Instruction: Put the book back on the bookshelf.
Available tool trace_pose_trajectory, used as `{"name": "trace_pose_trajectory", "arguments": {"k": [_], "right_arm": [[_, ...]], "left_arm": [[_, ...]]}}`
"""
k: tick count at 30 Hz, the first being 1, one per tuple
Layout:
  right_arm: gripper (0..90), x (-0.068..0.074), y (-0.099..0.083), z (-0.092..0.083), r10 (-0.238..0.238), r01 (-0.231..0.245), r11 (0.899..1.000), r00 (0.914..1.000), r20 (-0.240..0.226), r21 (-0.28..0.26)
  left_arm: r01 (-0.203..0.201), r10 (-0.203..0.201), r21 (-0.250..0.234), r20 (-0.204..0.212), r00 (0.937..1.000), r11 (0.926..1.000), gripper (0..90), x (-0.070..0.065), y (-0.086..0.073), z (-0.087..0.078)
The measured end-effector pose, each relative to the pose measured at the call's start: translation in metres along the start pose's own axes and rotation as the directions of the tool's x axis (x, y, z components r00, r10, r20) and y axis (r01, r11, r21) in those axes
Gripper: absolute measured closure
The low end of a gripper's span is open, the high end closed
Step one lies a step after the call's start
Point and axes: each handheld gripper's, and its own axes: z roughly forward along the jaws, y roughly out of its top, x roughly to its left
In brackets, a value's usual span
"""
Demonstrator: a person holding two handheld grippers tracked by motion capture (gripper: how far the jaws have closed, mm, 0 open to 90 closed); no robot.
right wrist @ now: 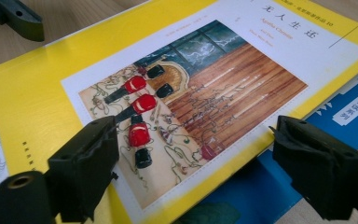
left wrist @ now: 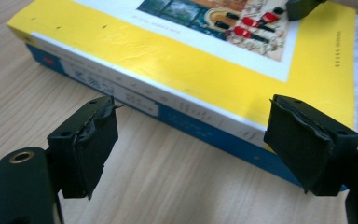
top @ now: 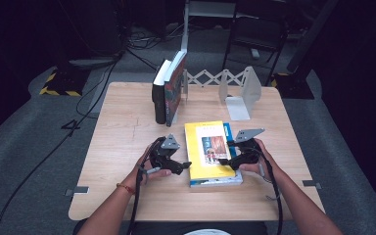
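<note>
Your left claw [top: 185, 165] is finding bare table [top: 127, 142] behind and outward; ahead of its parted jaws the yellow book [top: 199, 149] is blocking the way. Your right claw [top: 226, 160] is hanging over that cover, the blue book [right wrist: 261, 186] beneath. Far beyond both claws, upright books [top: 169, 90] and a bookend [top: 242, 95] are walling off the back edge.
</note>
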Motion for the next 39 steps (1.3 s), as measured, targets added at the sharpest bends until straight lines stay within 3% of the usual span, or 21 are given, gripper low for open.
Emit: {"name": "trace_pose_trajectory", "arguments": {"k": [7,12,15,16,20,21,24,27,29,30,32,34,36,39], "right_arm": [[14.9,0.001,-0.001,-0.001,-0.022,0.022,1.0,0.9997,-0.01,-0.006],[14.9,0.001,-0.002,0.0,-0.024,0.024,1.0,0.9996,-0.014,-0.015],[14.9,0.002,-0.001,0.0,-0.025,0.025,1.0,0.9996,-0.013,-0.014],[14.9,0.001,-0.001,0.0,-0.025,0.024,1.0,0.9996,-0.014,-0.014],[14.8,0.002,-0.001,0.0,-0.024,0.024,1.0,0.9996,-0.013,-0.017],[14.8,0.003,-0.001,0.001,-0.027,0.027,0.999,0.9996,-0.01,-0.019],[14.7,0.005,-0.001,0.001,-0.03,0.03,0.999,0.9995,-0.01,-0.02],[14.7,0.007,0.0,0.002,-0.038,0.037,0.999,0.9993,-0.009,-0.025],[14.7,0.009,0.0,0.004,-0.047,0.046,0.998,0.9986,-0.023,-0.032],[14.7,0.01,0.001,0.006,-0.051,0.05,0.998,0.9983,-0.028,-0.034],[14.6,0.012,0.003,0.007,-0.054,0.054,0.998,0.9981,-0.029,-0.032],[14.6,0.013,0.003,0.008,-0.055,0.054,0.998,0.998,-0.031,-0.034],[14.7,0.013,0.002,0.008,-0.055,0.054,0.998,0.998,-0.03,-0.038],[14.7,0.013,0.002,0.008,-0.055,0.053,0.998,0.9979,-0.036,-0.037]], "left_arm": [[0.048,-0.048,-0.004,0.025,0.9985,0.9988,15.8,0.006,0.005,0.011],[0.136,-0.136,0.006,0.089,0.9867,0.9906,14.8,0.015,0.01,0.025],[0.135,-0.136,0.018,0.076,0.9878,0.9907,6.5,0.02,0.014,0.032],[0.153,-0.155,0.025,0.083,0.9845,0.9879,4.6,0.022,0.015,0.034],[0.164,-0.165,0.027,0.089,0.9822,0.9862,0.6,0.027,0.016,0.037],[0.188,-0.19,0.027,0.097,0.9771,0.9818,0.3,0.031,0.016,0.04],[0.201,-0.201,0.019,0.108,0.9736,0.9795,0.3,0.036,0.015,0.041],[0.233,-0.232,0.006,0.117,0.9656,0.9724,0.3,0.042,0.013,0.042],[0.269,-0.27,0.026,0.16,0.9494,0.9627,0.4,0.045,0.011,0.045],[0.278,-0.279,0.032,0.158,0.9471,0.9601,0.3,0.044,0.011,0.044],[0.275,-0.278,0.037,0.153,0.9484,0.9606,0.3,0.044,0.011,0.043],[0.256,-0.259,0.044,0.137,0.9559,0.9657,0.4,0.042,0.012,0.04],[0.253,-0.257,0.043,0.121,0.9588,0.9664,0.4,0.04,0.013,0.039],[0.221,-0.223,0.031,0.092,0.9704,0.9747,2.7,0.035,0.015,0.034]]}}
